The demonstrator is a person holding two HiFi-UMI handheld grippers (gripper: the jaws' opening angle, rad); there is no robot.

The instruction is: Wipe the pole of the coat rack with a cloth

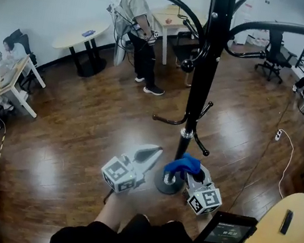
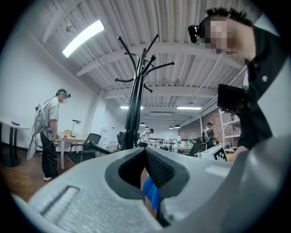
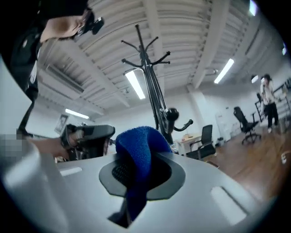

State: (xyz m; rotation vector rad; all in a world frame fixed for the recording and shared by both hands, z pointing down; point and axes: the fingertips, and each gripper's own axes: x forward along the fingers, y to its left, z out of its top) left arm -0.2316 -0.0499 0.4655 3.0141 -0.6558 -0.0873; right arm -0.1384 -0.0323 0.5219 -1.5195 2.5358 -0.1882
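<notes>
R gripper (image 3: 137,169) is clamped tight on the cloth (image 3: 138,144), which bunches over its jaws, just beside the pole (image 1: 206,69) near the base (image 1: 165,186). L gripper (image 2: 145,154) looks shut, tips meeting w/ nothing between, on the base's other side. Head view cuts off the pole's top; both gripper views show its hooks. Can't tell if cloth touches pole.

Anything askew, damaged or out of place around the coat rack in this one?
Nothing stands out. The coat rack pole stands upright on its base, and the blue cloth sits bunched in the right tongs beside the pole's foot. The left tongs are shut, empty.
</notes>
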